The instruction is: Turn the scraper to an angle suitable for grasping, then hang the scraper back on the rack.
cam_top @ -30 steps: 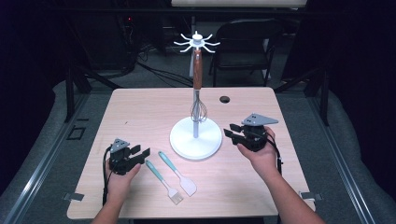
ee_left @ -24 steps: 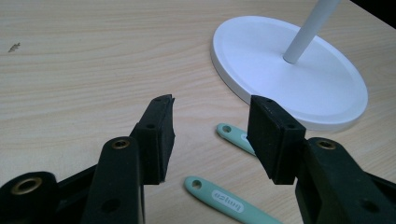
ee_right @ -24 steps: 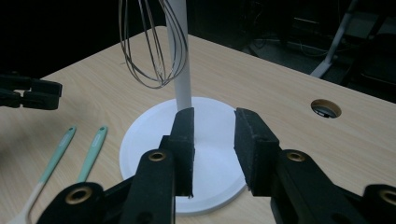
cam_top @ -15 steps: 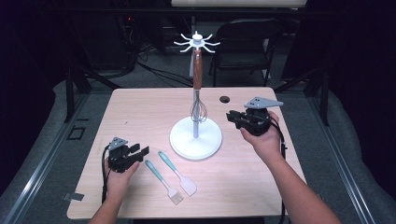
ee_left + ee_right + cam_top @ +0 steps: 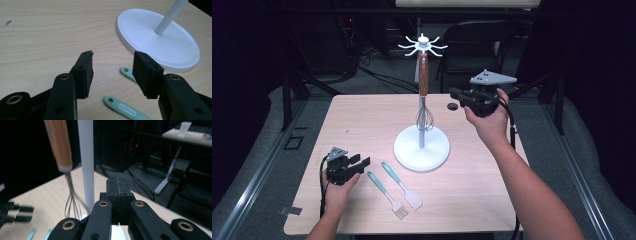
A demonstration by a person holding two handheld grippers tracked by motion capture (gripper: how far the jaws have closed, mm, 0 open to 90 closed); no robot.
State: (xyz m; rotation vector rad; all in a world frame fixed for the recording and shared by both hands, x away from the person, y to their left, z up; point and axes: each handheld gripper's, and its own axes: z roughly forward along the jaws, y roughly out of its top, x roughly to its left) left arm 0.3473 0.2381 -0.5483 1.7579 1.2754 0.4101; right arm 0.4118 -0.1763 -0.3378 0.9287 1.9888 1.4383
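The right gripper is raised beside the white stand, near the whisk that hangs on it. Its jaws have just been closing and now press together with nothing between them. The left gripper rests low on the table with jaws wide and empty (the two mint-handled utensils lie just beside it): a brush and a spatula.
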